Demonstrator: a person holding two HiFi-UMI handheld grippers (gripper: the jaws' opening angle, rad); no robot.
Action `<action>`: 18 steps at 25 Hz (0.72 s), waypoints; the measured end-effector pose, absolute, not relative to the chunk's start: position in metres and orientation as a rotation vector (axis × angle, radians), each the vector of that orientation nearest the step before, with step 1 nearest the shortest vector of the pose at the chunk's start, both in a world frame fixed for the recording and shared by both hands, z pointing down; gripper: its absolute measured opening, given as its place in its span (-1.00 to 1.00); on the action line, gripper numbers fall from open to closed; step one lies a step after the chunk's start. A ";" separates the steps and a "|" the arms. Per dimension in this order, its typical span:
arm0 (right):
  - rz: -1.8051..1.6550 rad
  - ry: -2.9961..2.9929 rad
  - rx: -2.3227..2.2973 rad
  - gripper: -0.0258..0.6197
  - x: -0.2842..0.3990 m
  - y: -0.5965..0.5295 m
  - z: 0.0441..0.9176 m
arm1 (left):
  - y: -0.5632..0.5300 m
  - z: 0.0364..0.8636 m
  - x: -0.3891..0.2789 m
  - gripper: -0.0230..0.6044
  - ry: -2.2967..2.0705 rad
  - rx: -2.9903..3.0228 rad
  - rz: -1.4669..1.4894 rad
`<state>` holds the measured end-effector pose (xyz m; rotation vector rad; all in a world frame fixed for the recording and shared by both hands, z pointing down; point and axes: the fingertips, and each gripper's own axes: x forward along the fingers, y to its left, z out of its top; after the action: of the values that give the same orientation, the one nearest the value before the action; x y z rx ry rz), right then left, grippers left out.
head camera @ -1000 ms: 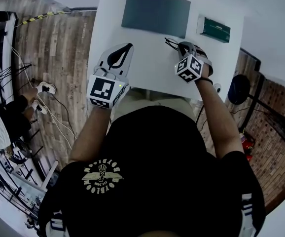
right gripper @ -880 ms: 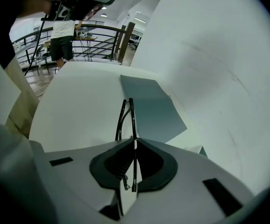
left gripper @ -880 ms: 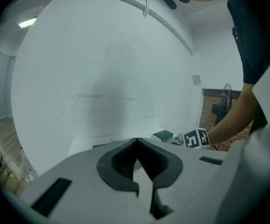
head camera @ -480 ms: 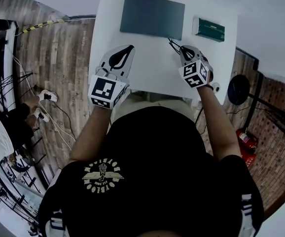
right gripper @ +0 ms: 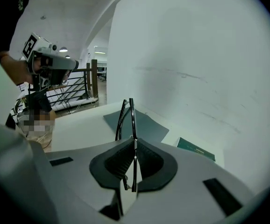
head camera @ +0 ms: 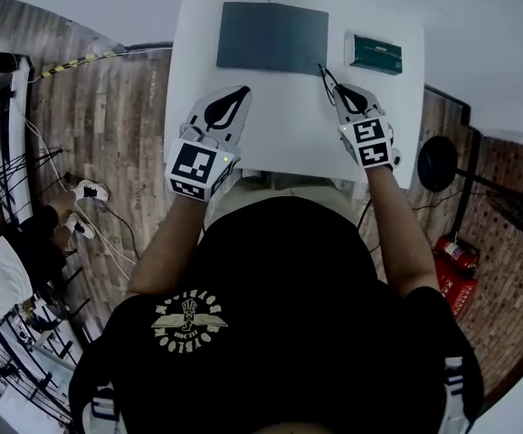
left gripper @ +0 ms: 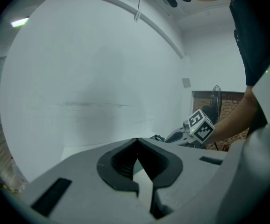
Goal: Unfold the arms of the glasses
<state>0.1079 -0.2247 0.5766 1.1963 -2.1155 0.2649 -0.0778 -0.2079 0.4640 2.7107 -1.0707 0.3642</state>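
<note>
The glasses (right gripper: 129, 118), seemingly folded, stand edge-on in the clenched right gripper (right gripper: 134, 146) by the mat's (head camera: 272, 36) near right corner, likely held clear of the table (head camera: 280, 134) so the left gripper (left gripper: 136, 141), clenched on nothing off the mat's near left, can swing an arm out.

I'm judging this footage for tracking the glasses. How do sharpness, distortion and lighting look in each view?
Head view: heavy fisheye curving the table, glasses tiny yet visible. Right gripper view: glasses crisp in the right tongs, dark vignette at the corners. Left gripper view: dim, even light, mostly blank wall.
</note>
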 end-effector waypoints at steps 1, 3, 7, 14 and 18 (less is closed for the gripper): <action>0.269 -2.124 1.207 -0.87 0.108 -0.224 0.573 | -0.207 0.462 -0.076 -0.91 -1.063 2.717 0.360; 0.281 -2.142 1.233 -0.87 0.110 -0.222 0.565 | -0.206 0.459 -0.073 -0.91 -1.044 2.724 0.345; 0.307 -2.196 1.306 -0.87 0.112 -0.218 0.542 | -0.204 0.451 -0.063 -0.91 -0.999 2.738 0.313; 0.313 -2.315 1.392 -0.87 0.105 -0.212 0.492 | -0.198 0.432 -0.044 -0.91 -0.910 2.776 0.273; 0.324 -2.384 1.438 -0.87 0.098 -0.209 0.463 | -0.188 0.428 -0.031 -0.91 -0.837 2.801 0.269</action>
<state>0.0984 -0.2089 0.4630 1.4377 -2.3840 0.3240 -0.0311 -0.1884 0.4277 2.8012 -0.8372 0.2691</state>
